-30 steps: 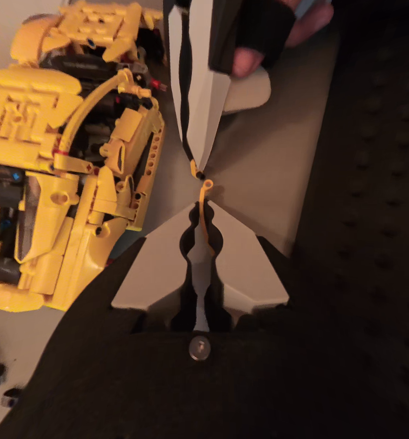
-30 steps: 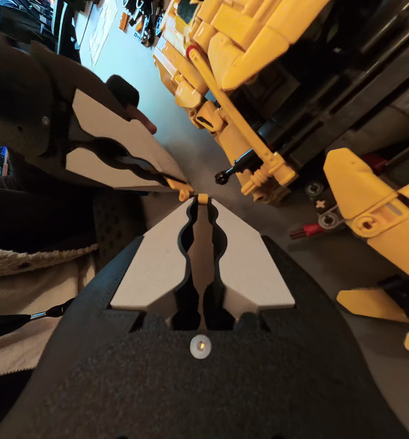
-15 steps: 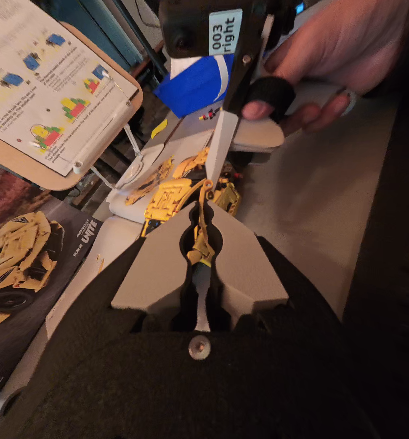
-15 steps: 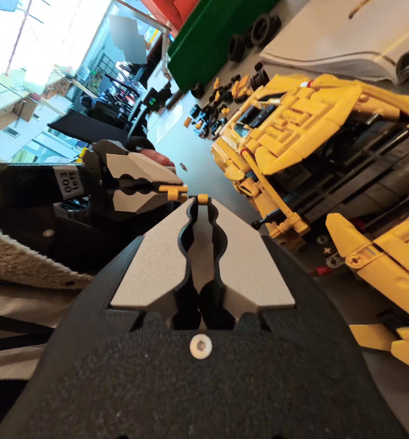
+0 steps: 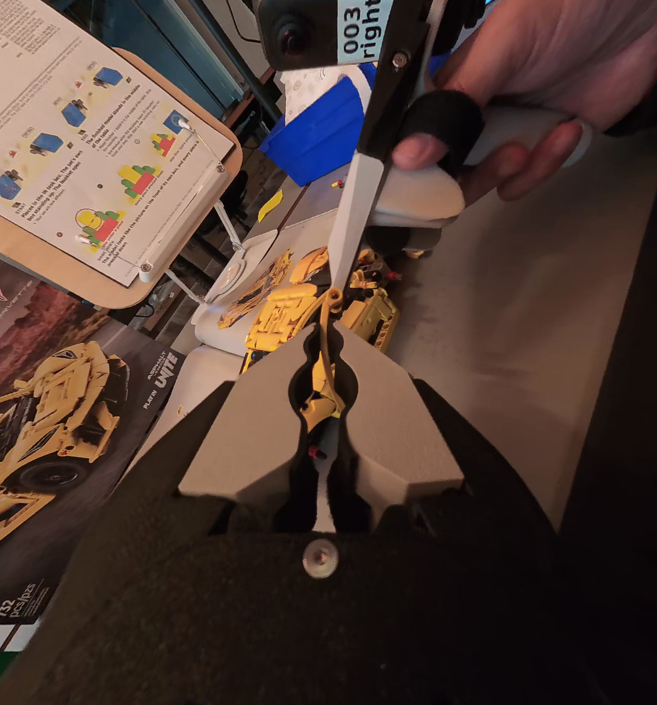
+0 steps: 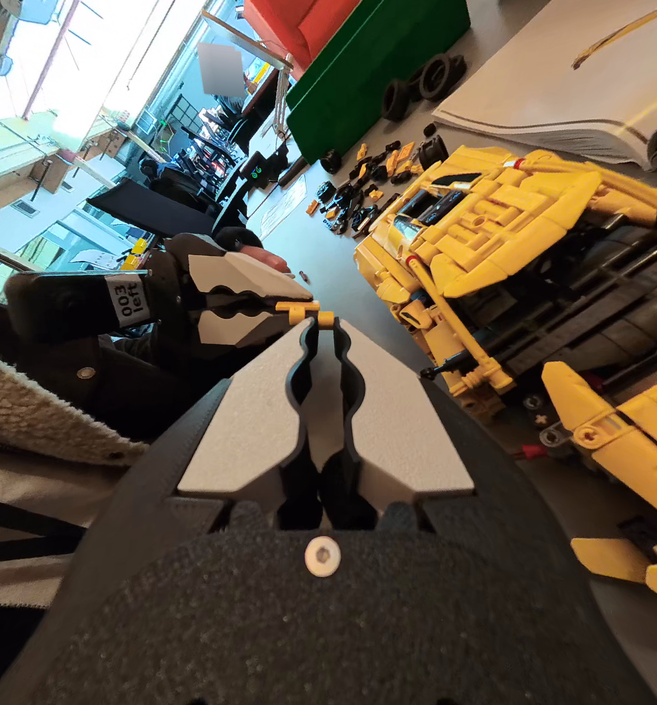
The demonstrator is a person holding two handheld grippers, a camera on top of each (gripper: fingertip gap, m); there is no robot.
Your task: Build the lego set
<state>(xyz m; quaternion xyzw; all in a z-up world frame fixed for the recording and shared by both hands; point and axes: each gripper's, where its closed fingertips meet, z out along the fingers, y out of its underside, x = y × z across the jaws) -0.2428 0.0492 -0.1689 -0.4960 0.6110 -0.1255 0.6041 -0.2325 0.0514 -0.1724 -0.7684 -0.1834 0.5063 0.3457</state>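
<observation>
Mid-air joining step, looks like: a thin rod [image 5: 326, 345] is pinched in the left gripper [image 5: 329, 324], a small connector [image 6: 325, 319] in the right gripper [image 6: 324, 322], tips nearly touching above the table, car [image 6: 510, 244] alongside. Careful lining-up is needed next.

Big bright windows [image 6: 52, 68] fill the far left of the room, and daylight comes in. Dark chairs [image 6: 220, 126] and desks stand far back. A grey table [image 5: 510, 343] is near. A red seat [image 6: 289, 26] sits far off, behind a green box [image 6: 357, 76].
</observation>
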